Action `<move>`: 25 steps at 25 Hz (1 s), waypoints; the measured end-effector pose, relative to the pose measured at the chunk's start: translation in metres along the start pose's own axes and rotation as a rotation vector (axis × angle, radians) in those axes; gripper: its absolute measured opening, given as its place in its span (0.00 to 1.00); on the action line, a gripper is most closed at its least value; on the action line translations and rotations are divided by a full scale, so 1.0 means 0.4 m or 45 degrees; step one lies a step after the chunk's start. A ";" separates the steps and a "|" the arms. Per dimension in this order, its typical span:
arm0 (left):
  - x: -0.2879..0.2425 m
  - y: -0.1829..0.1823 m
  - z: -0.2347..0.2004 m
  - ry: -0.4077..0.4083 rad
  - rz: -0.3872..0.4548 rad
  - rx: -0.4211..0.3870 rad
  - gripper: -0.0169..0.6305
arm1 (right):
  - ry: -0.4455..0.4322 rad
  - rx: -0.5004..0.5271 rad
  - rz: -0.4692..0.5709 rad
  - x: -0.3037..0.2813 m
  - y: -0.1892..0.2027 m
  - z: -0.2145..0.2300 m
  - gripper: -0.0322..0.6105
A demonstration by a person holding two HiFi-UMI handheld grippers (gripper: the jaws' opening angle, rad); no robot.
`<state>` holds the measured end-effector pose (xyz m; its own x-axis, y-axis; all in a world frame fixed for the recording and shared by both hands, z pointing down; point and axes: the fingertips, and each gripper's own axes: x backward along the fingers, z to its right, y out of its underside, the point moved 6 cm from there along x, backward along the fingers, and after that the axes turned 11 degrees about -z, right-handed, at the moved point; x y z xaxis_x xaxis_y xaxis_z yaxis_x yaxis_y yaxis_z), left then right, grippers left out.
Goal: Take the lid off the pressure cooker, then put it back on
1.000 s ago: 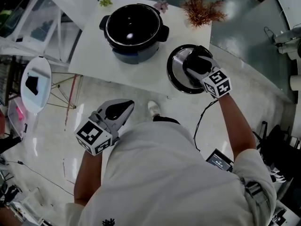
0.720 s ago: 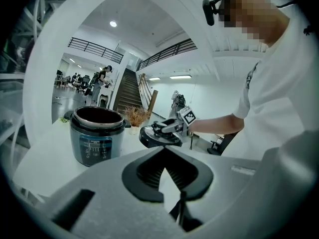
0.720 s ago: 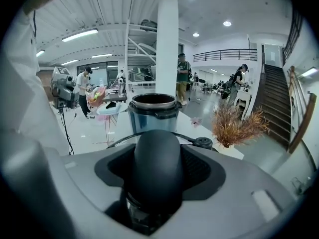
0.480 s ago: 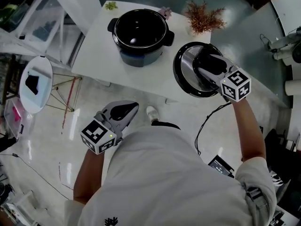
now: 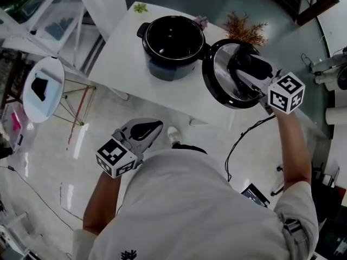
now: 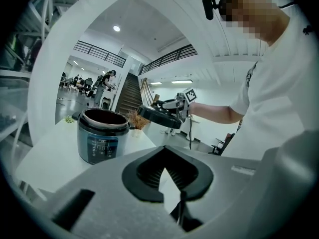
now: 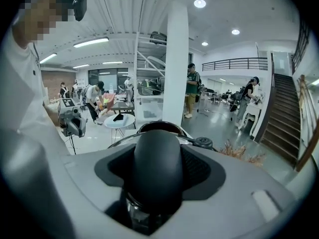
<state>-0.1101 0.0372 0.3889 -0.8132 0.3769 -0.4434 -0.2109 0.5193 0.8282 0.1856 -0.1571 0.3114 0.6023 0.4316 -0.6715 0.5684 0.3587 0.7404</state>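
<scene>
The black pressure cooker (image 5: 173, 42) stands uncovered on the white table (image 5: 124, 64); it also shows in the left gripper view (image 6: 103, 136) and behind the lid in the right gripper view (image 7: 160, 127). My right gripper (image 5: 246, 64) is shut on the lid's black handle (image 7: 157, 168). It holds the round steel lid (image 5: 227, 77) in the air, tilted, just right of the pot. In the left gripper view the lid (image 6: 159, 116) hangs right of the pot, about level with its rim. My left gripper (image 5: 156, 125) is low, near my body, shut and holding nothing (image 6: 167, 156).
A dried reddish plant (image 5: 245, 28) and a small green sprig (image 5: 140, 7) sit at the table's far edge. A small round side table (image 5: 43, 88) stands to the left, with racks behind it. A black cable (image 5: 244, 140) trails on the floor. People move about in the hall behind.
The right gripper has lifted the lid off the table's right end and carried it up beside the pot. The left gripper has hardly moved.
</scene>
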 end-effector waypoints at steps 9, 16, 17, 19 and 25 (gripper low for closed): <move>0.039 0.007 -0.015 -0.095 0.034 0.047 0.04 | -0.101 0.113 0.008 -0.111 -0.137 0.025 0.50; 0.064 0.009 -0.028 -0.203 0.063 0.095 0.04 | -0.200 0.225 0.022 -0.242 -0.245 0.033 0.50; 0.068 0.011 -0.032 -0.221 0.067 0.104 0.04 | -0.214 0.239 0.024 -0.264 -0.259 0.032 0.50; 0.077 0.012 -0.039 -0.255 0.077 0.120 0.04 | -0.238 0.262 0.025 -0.306 -0.283 0.032 0.50; 0.079 0.013 -0.045 -0.337 0.096 0.168 0.04 | -0.305 0.320 0.018 -0.412 -0.331 0.033 0.50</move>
<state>-0.1467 0.0380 0.3854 -0.6505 0.5959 -0.4710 -0.0689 0.5712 0.8179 0.0183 -0.2867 0.3237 0.7087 0.2181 -0.6710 0.6614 0.1257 0.7394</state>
